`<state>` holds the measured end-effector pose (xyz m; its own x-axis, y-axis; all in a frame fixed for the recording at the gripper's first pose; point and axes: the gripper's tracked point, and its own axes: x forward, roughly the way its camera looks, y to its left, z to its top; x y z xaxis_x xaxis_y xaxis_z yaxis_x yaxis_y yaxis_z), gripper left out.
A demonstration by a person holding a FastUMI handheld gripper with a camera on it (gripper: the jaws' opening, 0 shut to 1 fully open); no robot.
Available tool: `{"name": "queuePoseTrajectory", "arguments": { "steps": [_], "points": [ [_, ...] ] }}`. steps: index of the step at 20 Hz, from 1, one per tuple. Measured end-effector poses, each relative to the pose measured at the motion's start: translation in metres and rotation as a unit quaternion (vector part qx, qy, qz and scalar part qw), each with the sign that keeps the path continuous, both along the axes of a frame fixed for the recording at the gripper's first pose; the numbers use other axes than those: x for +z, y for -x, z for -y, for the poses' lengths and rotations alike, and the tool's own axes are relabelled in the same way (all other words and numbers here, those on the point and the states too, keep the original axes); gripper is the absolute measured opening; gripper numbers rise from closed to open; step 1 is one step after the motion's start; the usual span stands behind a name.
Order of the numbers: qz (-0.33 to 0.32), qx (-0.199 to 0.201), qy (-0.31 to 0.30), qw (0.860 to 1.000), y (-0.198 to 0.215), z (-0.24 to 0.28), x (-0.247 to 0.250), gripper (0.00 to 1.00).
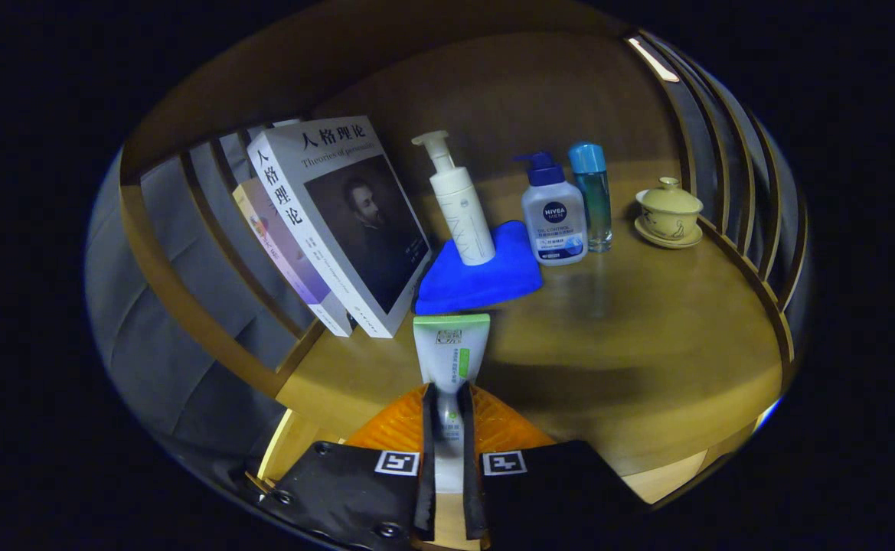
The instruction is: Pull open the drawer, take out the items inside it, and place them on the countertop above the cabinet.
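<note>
1. Gripper: held low over the front part of the wooden countertop, pointing toward the back wall; its fingers stand nearly closed, both pressing the sides of a white and green tube.
2. Tube: upright between the fingers, its flat crimped end projecting just ahead of them; whether its lower end touches the countertop is probably hidden.
3. Just beyond the tube: a folded blue cloth bearing a white pump bottle.
4. Left: leaning books against the slatted rail.
5. Right of the cloth: a blue-capped pump bottle, a clear blue bottle, and a lidded cup on a saucer.
6. Open room: bare countertop to the right of the fingers.
</note>
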<state>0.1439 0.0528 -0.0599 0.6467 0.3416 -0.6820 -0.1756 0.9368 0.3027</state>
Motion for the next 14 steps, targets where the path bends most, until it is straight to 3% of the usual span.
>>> {"name": "queuePoseTrajectory", "arguments": {
  "steps": [5, 8, 12, 14],
  "points": [
    [0.034, -0.019, 0.032, 0.999, -0.008, 0.006, 0.001, 0.16],
    [0.066, -0.030, 0.033, 0.997, -0.011, 0.009, 0.016, 0.29],
    [0.122, -0.021, 0.059, 0.991, 0.003, 0.014, 0.042, 1.00],
    [0.155, -0.018, 0.076, 0.985, 0.017, 0.017, 0.057, 0.98]
  ]
}}
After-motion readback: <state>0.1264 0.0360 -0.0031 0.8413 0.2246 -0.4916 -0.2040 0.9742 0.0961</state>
